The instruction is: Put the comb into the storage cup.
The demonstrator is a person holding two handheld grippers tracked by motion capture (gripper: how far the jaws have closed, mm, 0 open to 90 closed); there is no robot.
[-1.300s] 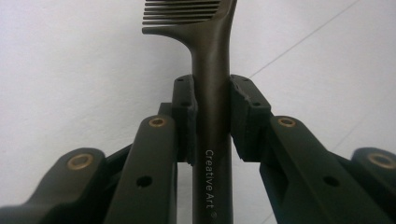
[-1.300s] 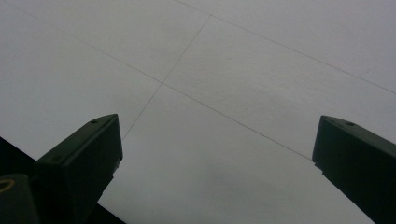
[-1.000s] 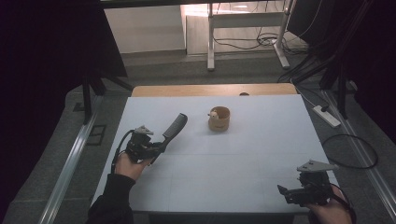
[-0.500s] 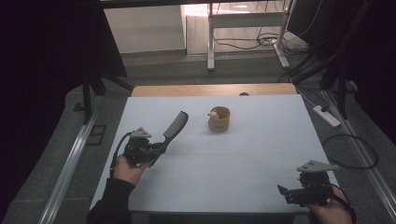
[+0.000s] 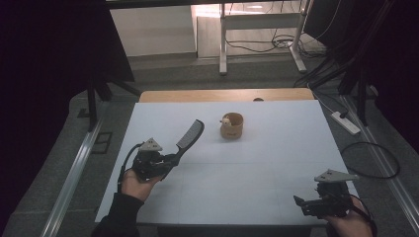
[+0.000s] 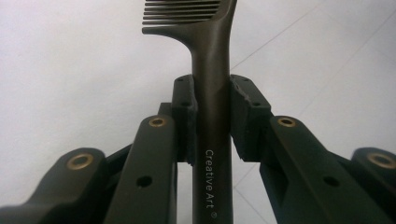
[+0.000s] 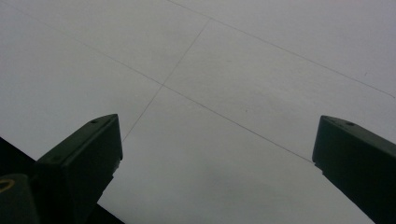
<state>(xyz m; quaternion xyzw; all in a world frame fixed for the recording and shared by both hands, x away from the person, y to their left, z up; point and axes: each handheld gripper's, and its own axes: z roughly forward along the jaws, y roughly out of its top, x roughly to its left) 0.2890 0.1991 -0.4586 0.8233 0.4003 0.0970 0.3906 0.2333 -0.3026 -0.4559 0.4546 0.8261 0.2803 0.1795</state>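
We see a desk (image 5: 237, 192) with a small cup (image 5: 231, 126) near its far middle. Left of the cup, a comb (image 5: 188, 138) sits clamped by its handle in the left claw (image 5: 165, 160), teeth end pointing toward the desk's far side. The right claw (image 5: 309, 205) rests at the near right corner, well apart from both, with bare desk between its spread jaws.

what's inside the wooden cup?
A small pale object sits at the wooden cup's near-left rim in the high view, too small to identify. The cup's wall hides the bottom of its interior.
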